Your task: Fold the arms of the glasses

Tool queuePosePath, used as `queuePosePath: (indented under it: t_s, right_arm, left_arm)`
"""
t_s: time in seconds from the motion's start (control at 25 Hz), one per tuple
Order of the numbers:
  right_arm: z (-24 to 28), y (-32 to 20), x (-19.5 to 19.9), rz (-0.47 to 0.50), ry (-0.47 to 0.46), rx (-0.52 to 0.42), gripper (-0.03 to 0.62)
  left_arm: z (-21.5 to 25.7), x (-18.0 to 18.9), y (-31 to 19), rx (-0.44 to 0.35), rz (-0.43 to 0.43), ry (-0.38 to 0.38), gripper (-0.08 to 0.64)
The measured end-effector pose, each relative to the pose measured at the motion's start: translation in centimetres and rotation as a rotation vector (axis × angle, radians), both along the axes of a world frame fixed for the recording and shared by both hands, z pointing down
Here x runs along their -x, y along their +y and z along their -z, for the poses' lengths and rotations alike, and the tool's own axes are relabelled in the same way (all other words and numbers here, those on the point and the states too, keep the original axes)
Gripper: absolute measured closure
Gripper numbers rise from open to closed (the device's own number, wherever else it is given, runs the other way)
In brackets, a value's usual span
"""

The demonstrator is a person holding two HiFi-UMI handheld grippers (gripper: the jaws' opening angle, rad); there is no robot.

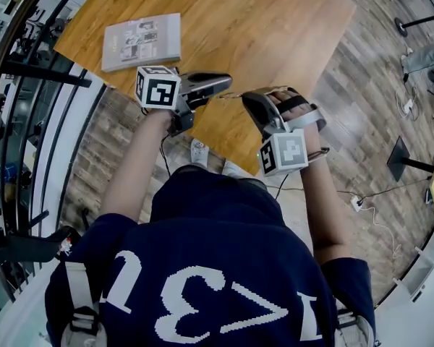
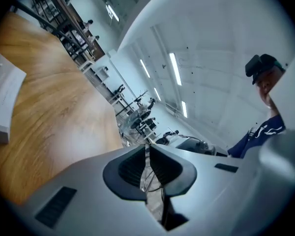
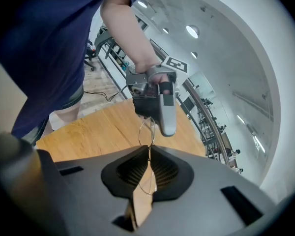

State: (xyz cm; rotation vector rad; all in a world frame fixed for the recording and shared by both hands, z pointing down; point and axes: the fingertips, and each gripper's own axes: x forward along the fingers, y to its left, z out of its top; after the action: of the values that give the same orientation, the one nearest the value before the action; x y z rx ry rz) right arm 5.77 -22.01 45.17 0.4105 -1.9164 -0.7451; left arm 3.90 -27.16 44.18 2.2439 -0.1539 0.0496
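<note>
Our left gripper (image 2: 147,151) is pressed shut on a thin wire part of the glasses (image 3: 146,132), and our right gripper (image 3: 149,154) pinches the frame from the opposite side. The glasses hang between the two over the near edge of the wooden table (image 1: 275,20). A booklet (image 1: 141,42) lies farther back on it, well apart.

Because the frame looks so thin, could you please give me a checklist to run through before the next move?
1. Left claw shut on the glasses: ok.
2. Right claw shut on the glasses: ok.
3. Glasses held over the wooden table: ok.
4. Booklet clear of both claws: ok.
5. Whether either arm is folded yet: cannot tell, the wire is too thin to make out.
</note>
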Motion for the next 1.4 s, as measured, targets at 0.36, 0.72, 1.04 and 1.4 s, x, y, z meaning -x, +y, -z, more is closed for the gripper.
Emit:
queuePosePath:
  t_s: [0.36,0.72,1.04,1.4]
  right_arm:
    - [-8.0,-3.0,-1.2,-0.053,-0.006,0.199,0.555]
    - [-15.2,-6.4,-1.5,-0.103,-0.003,0.479,0.555]
    - [-14.9,-7.9,-1.6,-0.171,-0.059,0.485,0.557]
    - [-1.0,-9.0,-5.0,-0.504,-0.664,0.262,0.568]
  left_arm:
    - [-0.1,6.4,-2.3,-0.108,0.325,-0.046,0.540]
    - [-1.8,11.4,-0.8,-0.043,0.444,-0.053,0.540]
    - [-1.1,13.0,-0.6,-0.121,0.471,-0.104,0.540]
    - [4.0,10.8,-3.0,-0.422,0.554,-0.212,0.540]
